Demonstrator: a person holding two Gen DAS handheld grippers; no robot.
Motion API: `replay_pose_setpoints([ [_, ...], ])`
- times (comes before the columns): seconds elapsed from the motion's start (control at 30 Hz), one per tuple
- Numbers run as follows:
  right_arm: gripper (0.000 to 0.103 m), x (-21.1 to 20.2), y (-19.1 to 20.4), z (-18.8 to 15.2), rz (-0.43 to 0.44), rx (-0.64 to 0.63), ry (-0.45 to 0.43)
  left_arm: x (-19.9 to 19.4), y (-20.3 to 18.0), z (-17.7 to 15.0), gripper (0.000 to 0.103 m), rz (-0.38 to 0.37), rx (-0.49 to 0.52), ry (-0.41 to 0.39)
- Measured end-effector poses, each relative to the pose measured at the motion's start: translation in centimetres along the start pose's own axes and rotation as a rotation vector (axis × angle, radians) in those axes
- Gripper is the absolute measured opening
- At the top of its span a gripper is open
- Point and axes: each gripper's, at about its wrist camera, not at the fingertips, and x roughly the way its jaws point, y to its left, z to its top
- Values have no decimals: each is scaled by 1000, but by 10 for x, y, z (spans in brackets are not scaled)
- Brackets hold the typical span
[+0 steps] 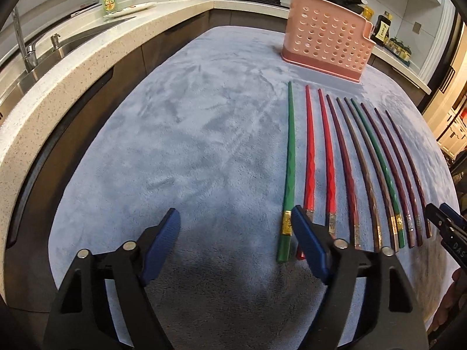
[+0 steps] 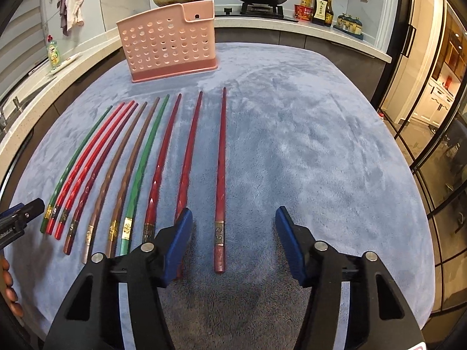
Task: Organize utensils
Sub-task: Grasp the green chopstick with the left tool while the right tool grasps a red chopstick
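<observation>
Ten chopsticks [image 2: 140,169] lie side by side on the blue-cloth surface [image 2: 306,160], long axes running front to back, thin tips toward the pink perforated holder [image 2: 169,43], banded butt ends toward the grippers. Left gripper [image 1: 233,230] wide open, holding nothing, its right finger over the butt of a red stick. Right gripper [image 2: 233,230] wide open, empty, straddling the rightmost dark-red chopstick [image 2: 221,175]. Band markings unreadable; partial "DAS" on one gripper body.

Ten chopsticks [image 2: 140,163] flat in row; pink holder [image 2: 170,42] upright behind.
</observation>
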Motion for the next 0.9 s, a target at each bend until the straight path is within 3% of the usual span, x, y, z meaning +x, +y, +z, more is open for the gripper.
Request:
replay_pose_setpoints([
  [0.13, 45, 5, 0, -3, 12, 3, 19, 4, -6, -2, 68, -2, 28, 8],
  [0.4, 40, 9, -3, -7, 21, 10, 23, 9, -14, -5, 67, 25, 72, 9],
  [0.6, 40, 9, -4, -9, 24, 5, 14, 9, -14, -5, 60, 32, 75, 5],
  [0.73, 36, 9, -4, -10, 29, 3, 11, 8, -13, -5, 42, 23, 77, 4],
  [0.87, 25, 8, -7, -9, 36, 4, 10, 6, -12, -2, 16, 7, 73, 8],
  [0.9, 24, 8, -7, -9, 40, 6, 11, 6, -11, -2, 15, 3, 72, 9],
])
